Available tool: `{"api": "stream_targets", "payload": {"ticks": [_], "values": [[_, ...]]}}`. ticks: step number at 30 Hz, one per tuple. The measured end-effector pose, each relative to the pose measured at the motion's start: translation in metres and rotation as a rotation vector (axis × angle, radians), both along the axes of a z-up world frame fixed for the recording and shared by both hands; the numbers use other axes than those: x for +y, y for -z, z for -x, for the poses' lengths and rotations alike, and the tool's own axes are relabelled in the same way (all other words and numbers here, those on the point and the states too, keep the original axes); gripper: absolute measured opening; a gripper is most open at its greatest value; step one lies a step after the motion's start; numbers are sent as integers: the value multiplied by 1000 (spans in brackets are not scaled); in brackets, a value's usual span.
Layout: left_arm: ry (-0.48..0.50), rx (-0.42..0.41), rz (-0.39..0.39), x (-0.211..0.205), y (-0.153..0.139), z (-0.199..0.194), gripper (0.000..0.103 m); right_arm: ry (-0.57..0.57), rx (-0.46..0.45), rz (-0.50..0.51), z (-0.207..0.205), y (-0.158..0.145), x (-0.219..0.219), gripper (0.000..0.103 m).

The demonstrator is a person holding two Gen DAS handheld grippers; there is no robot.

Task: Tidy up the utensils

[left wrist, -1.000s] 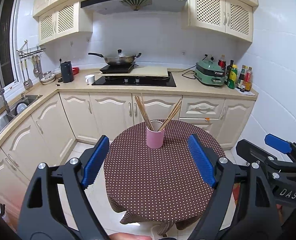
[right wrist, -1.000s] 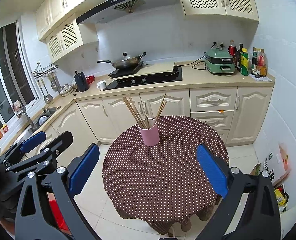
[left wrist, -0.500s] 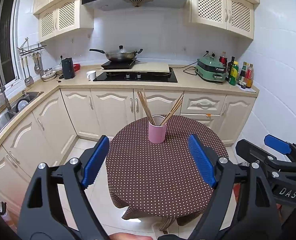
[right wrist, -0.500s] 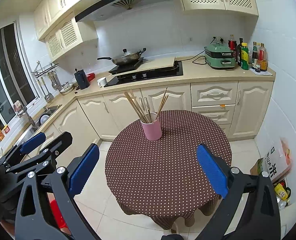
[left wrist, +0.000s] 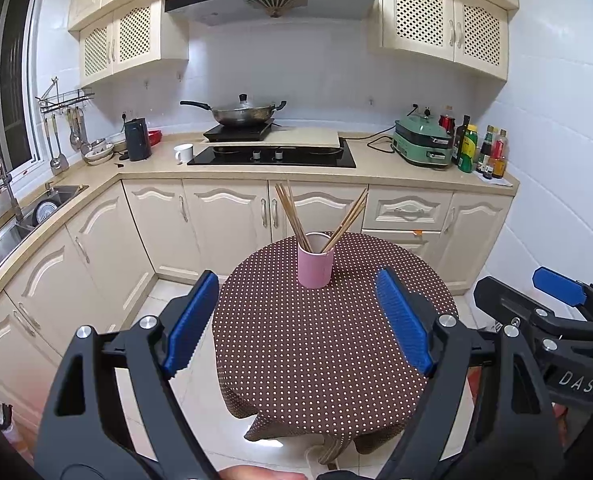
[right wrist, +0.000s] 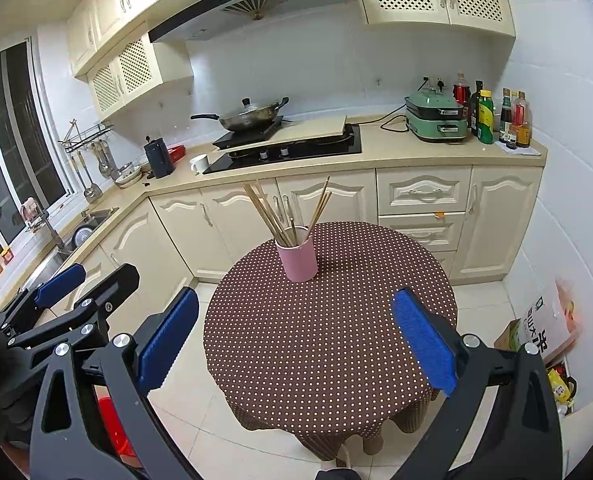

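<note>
Chopsticks (left wrist: pixel 296 216) fanned in two bunches inside pink cup (left wrist: pixel 315 265), toward twelve o'clock on round table (left wrist: pixel 316 360) under a brown dotted cloth. Behind, cream counter (left wrist: pixel 376 160) at twelve with hob and wok (left wrist: pixel 242 114); green cooker (left wrist: pixel 422 142) at one o'clock. Left gripper (left wrist: pixel 296 320) wide apart, blue pads (left wrist: pixel 190 320) empty, well short of cup. Right gripper (right wrist: pixel 296 340) likewise spread wide, nothing held, at three o'clock of the left.
</note>
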State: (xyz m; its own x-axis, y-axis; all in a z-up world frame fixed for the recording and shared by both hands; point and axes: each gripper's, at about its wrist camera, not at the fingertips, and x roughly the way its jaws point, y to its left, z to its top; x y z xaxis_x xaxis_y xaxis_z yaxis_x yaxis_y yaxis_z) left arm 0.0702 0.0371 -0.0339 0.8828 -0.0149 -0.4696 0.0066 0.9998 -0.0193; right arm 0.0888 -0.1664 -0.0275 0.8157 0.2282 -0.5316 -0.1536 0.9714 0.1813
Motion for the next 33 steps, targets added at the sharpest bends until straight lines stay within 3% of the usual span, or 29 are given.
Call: {"api": "stream_targets", "payload": {"ticks": [33], "values": [[15, -2, -21, -5, 0, 4, 80, 23, 19, -7, 4, 5, -3, 95]]}}
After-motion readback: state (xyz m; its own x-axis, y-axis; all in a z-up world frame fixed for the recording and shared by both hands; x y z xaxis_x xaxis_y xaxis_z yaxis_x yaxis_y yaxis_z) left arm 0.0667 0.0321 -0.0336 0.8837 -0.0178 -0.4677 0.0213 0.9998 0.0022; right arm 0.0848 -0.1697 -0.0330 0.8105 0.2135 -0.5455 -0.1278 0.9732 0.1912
